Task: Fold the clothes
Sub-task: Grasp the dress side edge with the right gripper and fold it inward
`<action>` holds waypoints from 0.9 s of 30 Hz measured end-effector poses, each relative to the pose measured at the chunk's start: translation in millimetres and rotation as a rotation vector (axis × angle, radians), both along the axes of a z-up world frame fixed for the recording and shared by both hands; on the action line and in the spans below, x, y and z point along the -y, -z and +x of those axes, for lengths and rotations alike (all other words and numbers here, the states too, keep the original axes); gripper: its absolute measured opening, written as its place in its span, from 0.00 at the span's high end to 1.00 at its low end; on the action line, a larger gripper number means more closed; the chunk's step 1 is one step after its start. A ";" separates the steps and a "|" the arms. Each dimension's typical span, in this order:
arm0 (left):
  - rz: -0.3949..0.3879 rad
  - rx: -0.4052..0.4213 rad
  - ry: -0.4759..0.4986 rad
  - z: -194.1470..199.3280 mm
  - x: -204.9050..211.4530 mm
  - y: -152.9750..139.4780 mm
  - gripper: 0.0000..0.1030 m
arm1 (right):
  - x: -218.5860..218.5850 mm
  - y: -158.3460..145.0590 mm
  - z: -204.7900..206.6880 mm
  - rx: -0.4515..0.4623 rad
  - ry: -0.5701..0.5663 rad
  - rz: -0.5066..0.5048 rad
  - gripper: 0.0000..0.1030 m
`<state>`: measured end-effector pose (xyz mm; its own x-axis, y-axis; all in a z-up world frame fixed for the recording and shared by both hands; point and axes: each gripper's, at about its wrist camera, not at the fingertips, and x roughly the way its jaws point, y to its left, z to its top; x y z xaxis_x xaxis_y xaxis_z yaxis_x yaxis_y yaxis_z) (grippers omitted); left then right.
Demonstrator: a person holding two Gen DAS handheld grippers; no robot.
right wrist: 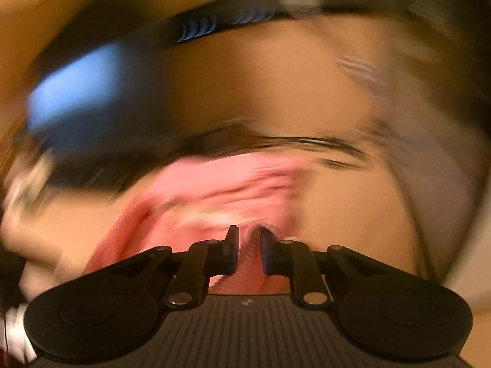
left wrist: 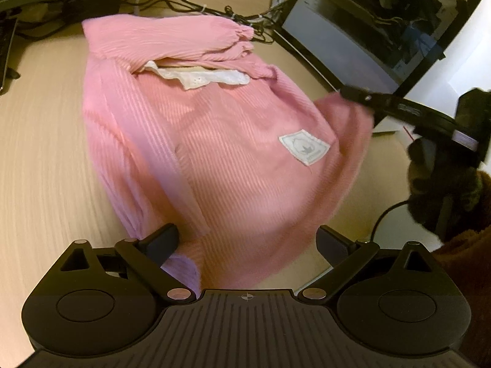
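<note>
Pink ribbed garment [left wrist: 214, 141] lies just ahead of the spread-apart left tool [left wrist: 248, 242]; the right tool [right wrist: 248, 251] pinches its edge.

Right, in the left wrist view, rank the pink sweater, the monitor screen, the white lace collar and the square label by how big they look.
1. pink sweater
2. monitor screen, though it stands farther back, so its real size is unsure
3. white lace collar
4. square label, close to the collar in apparent size

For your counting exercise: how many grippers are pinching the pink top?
1. The right gripper pinches the pink top's edge; the left gripper is open above it.
</note>
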<state>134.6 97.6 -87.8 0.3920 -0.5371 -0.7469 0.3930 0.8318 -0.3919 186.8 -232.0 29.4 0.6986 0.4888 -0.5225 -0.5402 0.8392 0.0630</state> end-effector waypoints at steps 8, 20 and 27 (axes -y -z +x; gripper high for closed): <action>-0.019 -0.001 -0.013 2.1 1.5 1.4 0.01 | -33.7 32.0 -28.8 -0.151 -0.314 -0.248 0.87; -0.033 0.005 -0.025 -0.1 2.0 4.2 0.00 | -15.1 6.8 15.0 -0.035 0.198 -0.143 0.18; -0.020 -0.005 -0.014 0.5 1.9 3.2 0.00 | 30.3 25.8 28.6 -0.235 0.304 0.115 0.92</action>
<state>135.1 95.6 -91.0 0.3962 -0.5465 -0.7378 0.3793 0.8292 -0.4105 215.4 -262.3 3.5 0.6885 0.3430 -0.6390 -0.2281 0.9388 0.2581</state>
